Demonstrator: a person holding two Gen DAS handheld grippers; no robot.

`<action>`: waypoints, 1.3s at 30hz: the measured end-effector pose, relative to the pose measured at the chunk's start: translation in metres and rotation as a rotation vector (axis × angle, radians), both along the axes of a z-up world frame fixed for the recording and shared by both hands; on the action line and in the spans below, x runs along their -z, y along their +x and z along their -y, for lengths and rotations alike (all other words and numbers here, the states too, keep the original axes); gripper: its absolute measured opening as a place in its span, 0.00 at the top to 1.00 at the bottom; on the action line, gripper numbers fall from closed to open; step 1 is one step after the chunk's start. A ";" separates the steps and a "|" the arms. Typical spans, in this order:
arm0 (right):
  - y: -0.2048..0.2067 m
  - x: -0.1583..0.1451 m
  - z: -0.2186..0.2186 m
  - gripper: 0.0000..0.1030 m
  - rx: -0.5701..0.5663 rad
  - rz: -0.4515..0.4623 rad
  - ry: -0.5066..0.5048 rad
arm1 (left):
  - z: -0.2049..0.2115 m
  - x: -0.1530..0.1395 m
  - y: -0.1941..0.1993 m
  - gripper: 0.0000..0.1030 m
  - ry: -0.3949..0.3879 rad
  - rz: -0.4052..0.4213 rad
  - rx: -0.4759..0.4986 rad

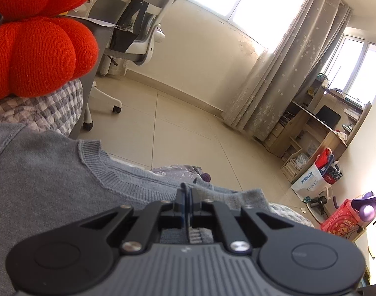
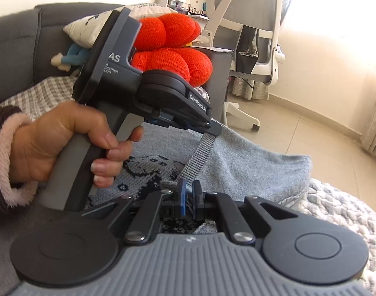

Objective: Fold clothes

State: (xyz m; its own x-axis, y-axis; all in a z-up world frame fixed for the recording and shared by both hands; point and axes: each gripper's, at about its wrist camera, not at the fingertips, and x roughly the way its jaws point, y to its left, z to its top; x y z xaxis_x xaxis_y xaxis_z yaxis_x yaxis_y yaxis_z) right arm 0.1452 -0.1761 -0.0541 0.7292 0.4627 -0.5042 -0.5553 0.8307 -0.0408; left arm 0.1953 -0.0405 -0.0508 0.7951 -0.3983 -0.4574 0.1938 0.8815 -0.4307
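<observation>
Together, two claws, left claw (image 1: pixel 188 192) and right claw (image 2: pixel 189 192), pinch one grey sweater (image 1: pixel 52 172).

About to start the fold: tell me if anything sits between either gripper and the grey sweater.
Nothing visible does. The left gripper is shut on the sweater's ribbed edge, lifting a strip of it. The right gripper is shut with sweater fabric at its fingers. The red knit cushion lies behind, clear of both.
</observation>
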 end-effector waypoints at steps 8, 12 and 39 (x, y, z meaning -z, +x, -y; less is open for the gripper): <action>0.005 0.004 -0.002 0.85 -0.034 -0.096 0.050 | -0.003 0.014 0.010 0.95 0.039 -0.090 -0.037; 0.005 -0.007 0.009 0.75 -0.001 -0.087 0.096 | -0.009 0.008 0.007 0.89 0.008 -0.085 -0.059; 0.030 -0.027 0.001 0.63 0.119 -0.112 0.152 | -0.053 -0.017 -0.051 0.64 0.210 -0.064 0.122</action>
